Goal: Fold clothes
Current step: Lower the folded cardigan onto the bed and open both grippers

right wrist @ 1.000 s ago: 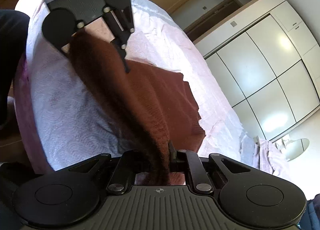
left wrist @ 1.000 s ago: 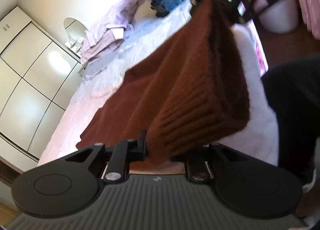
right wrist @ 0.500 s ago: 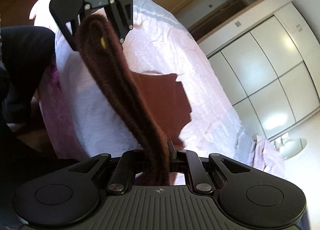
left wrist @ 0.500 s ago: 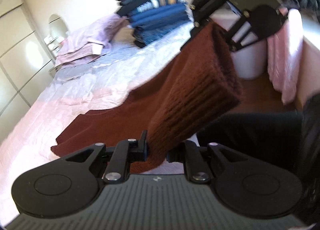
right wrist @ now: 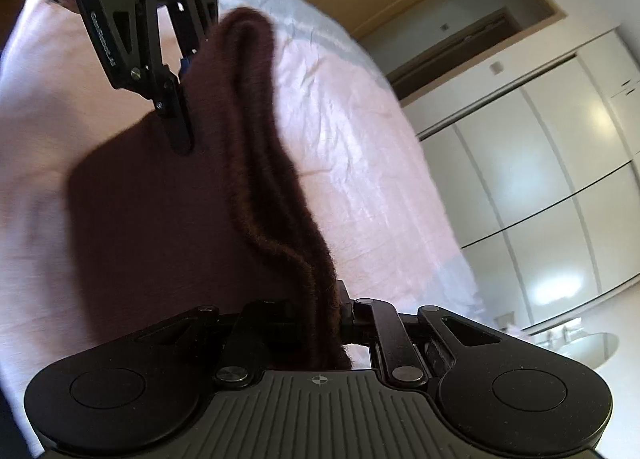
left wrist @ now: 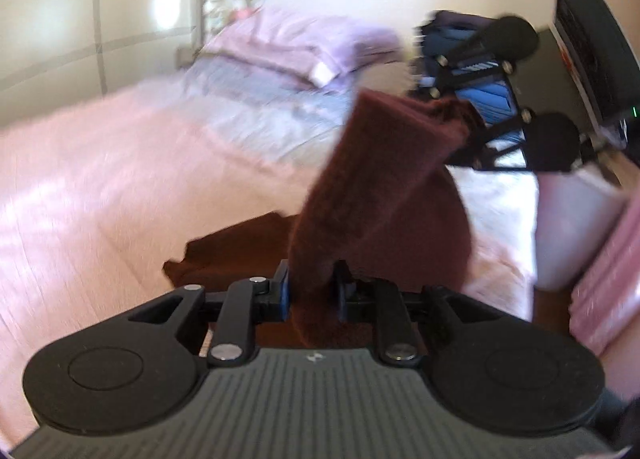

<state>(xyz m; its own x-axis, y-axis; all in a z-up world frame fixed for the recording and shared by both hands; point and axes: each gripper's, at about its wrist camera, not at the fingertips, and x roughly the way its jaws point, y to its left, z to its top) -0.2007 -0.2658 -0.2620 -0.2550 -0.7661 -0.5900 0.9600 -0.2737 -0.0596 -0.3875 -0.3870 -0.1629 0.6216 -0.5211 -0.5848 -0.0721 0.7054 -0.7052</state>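
Observation:
A dark brown knitted sweater point(left wrist: 384, 195) is held stretched between both grippers above a pink bed point(left wrist: 100, 179); its lower part lies on the sheet. My left gripper point(left wrist: 311, 291) is shut on one end of its edge. My right gripper point(right wrist: 320, 315) is shut on the other end, where the doubled knit edge point(right wrist: 264, 163) runs away from the camera. The right gripper also shows in the left wrist view point(left wrist: 472, 119), and the left gripper in the right wrist view point(right wrist: 188, 67), both clamped on the sweater.
Lilac pillows point(left wrist: 296, 43) lie at the head of the bed. A stack of folded blue clothes point(left wrist: 480, 71) sits behind the right gripper. A white bin point(left wrist: 576, 227) and pink fabric point(left wrist: 608, 283) stand beside the bed. White wardrobe doors point(right wrist: 560, 163) line the far wall.
Both grippers have lifted and swung the held sweater edge over the bed, toward its head. More of the sweater hangs in the air, less lies on the sheet. Both stay shut.

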